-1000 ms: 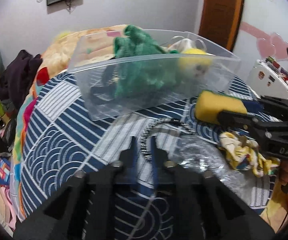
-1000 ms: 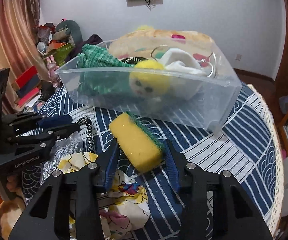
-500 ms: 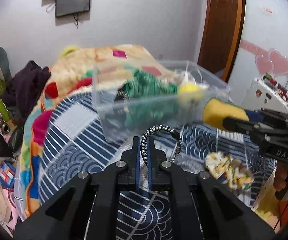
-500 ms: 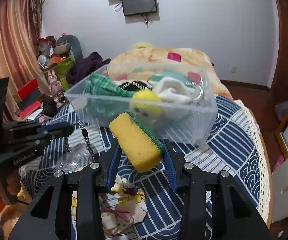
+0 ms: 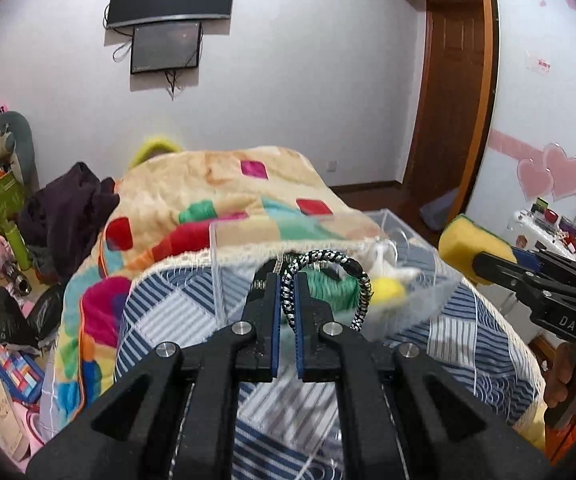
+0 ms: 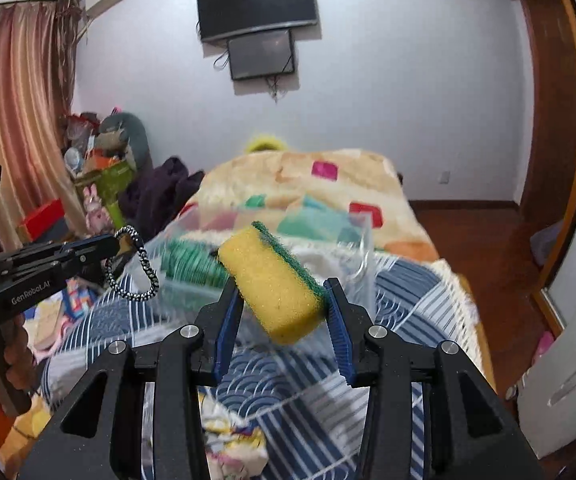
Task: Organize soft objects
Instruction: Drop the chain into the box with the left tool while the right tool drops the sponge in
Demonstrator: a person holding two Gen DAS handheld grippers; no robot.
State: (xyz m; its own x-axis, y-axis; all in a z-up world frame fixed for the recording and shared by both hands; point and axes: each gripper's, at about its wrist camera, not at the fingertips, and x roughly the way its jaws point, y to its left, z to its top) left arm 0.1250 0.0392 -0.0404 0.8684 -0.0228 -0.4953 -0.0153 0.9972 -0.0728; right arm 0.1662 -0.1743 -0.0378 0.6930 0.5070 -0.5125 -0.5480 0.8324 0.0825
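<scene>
Yellow sponge (image 6: 274, 286) pinched – right hand-held gripper (image 6: 284, 312) airborne.

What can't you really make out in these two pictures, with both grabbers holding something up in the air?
- Clear bin, both views: motion blur smears its contents; only green and yellow patches show.
- Braided cord, left view: its lower end drops behind the left gripper.
- Patterned cloth, right view: mostly hidden by the right gripper.
- Sponge, right view: its far end is hidden.
- Floor clutter, left view: too small, cut by the edge.
</scene>
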